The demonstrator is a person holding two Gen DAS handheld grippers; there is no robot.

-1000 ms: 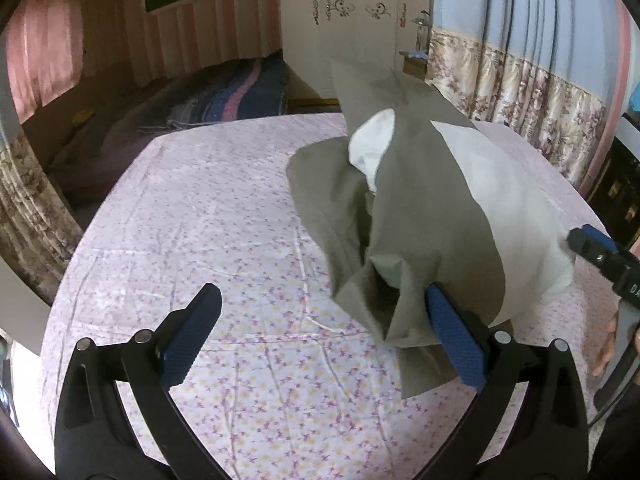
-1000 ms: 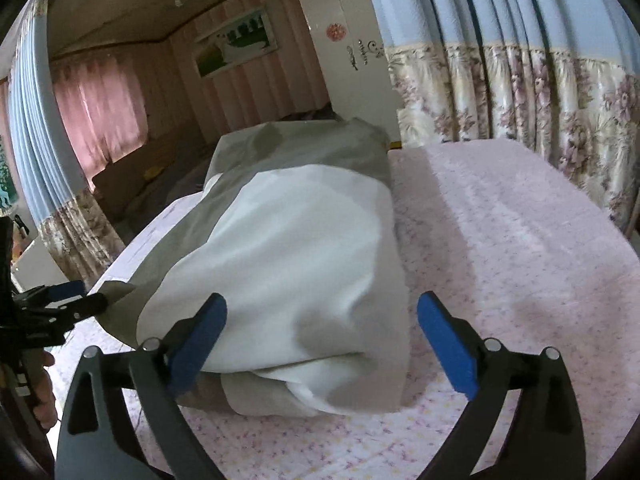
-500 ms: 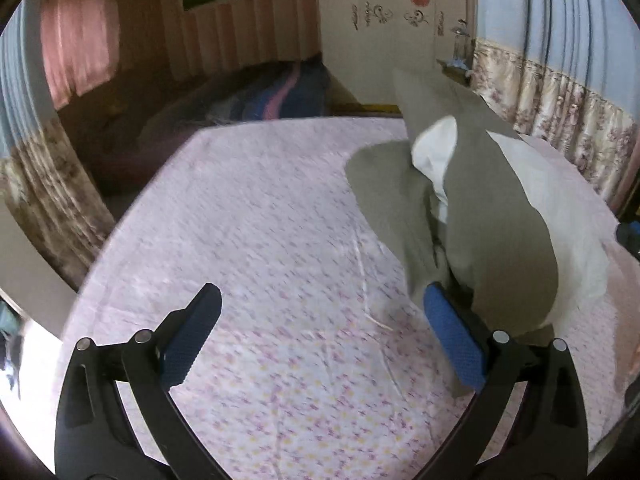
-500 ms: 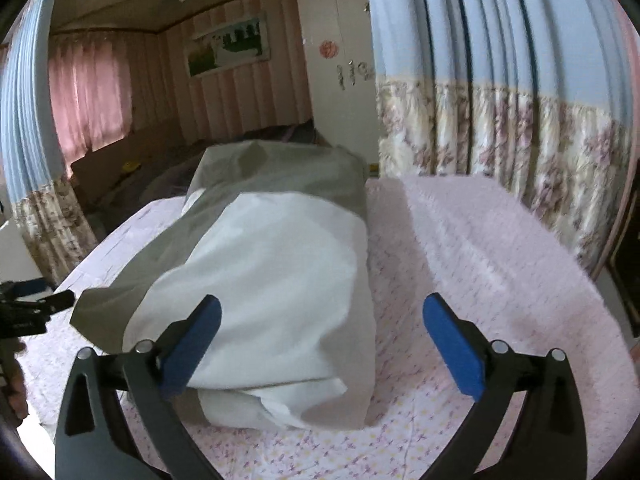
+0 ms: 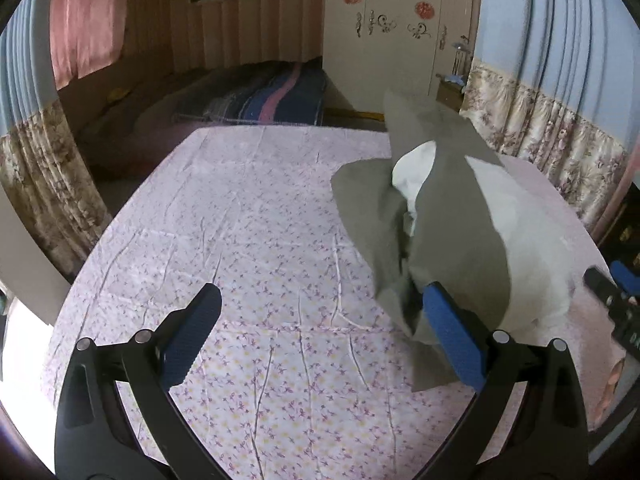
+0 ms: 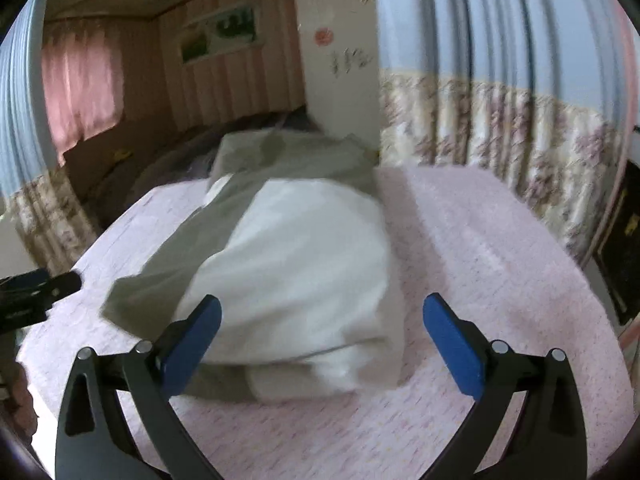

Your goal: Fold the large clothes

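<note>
Black gripper [image 5: 320,336] frames, blue-padded jaws

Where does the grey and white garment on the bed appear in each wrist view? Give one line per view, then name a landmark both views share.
Left wrist: grey and white garment lies right of centre, beside the left gripper's right finger.
Right wrist: garment fills the centre, ahead of the open right gripper.
Shared landmark: white wardrobe with red stickers.

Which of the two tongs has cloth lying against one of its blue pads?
The left tongs: the grey-and-white garment drapes against its right pad. The right tongs stand open, short of it.
</note>
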